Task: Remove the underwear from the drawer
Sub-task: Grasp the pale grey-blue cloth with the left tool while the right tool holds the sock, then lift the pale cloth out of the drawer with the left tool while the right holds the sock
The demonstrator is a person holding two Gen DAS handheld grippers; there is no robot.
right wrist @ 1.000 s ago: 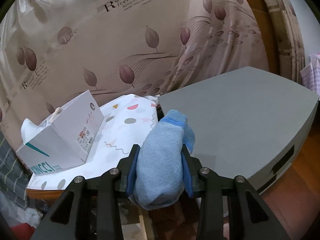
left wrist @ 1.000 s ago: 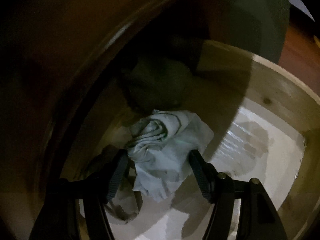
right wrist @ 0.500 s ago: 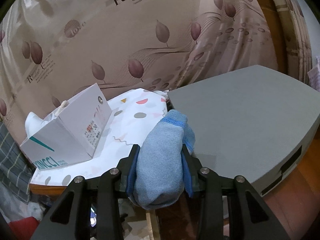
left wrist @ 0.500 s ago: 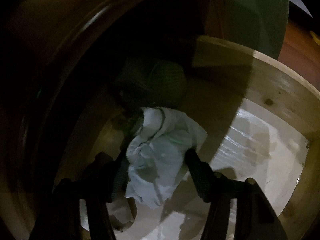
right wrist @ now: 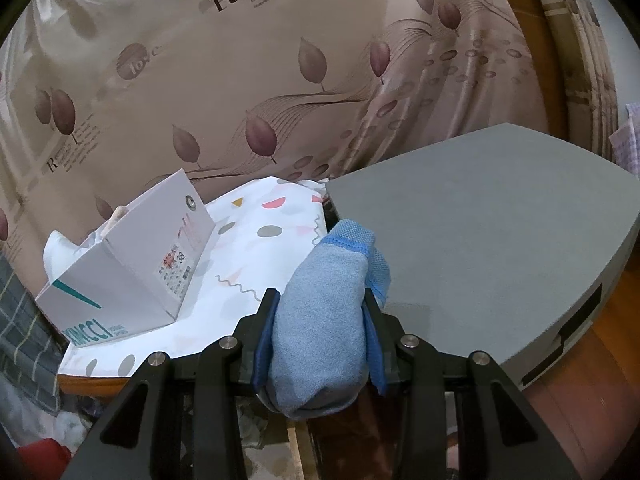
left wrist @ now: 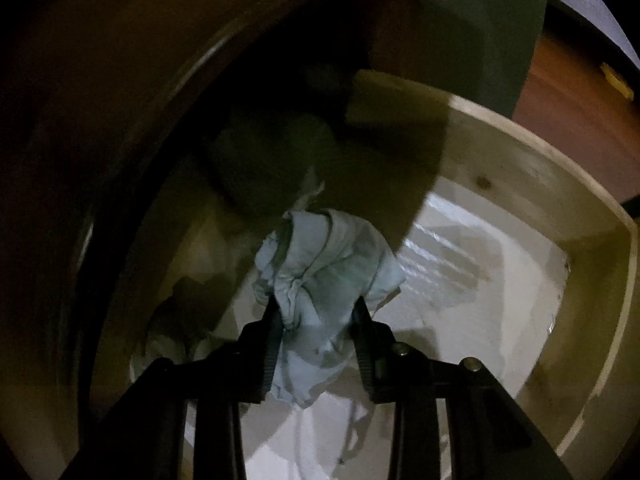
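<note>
drawer (left wrist: 532, 184) back dark, garment (left wrist: 272, 160) indistinct

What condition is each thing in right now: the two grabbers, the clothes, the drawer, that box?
Left gripper: jaws just closing, pinching the pale underwear.
Right gripper: shut on blue cloth.
Drawer: open.
Pale underwear: crumpled, inside the drawer.
Blue cloth: rolled, held up.
Tissue box: open, tissue sticking out.

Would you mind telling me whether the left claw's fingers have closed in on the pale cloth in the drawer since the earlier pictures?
Yes. The left claw has just been closing; its fingers now pinch the pale cloth inside the wooden drawer.
</note>
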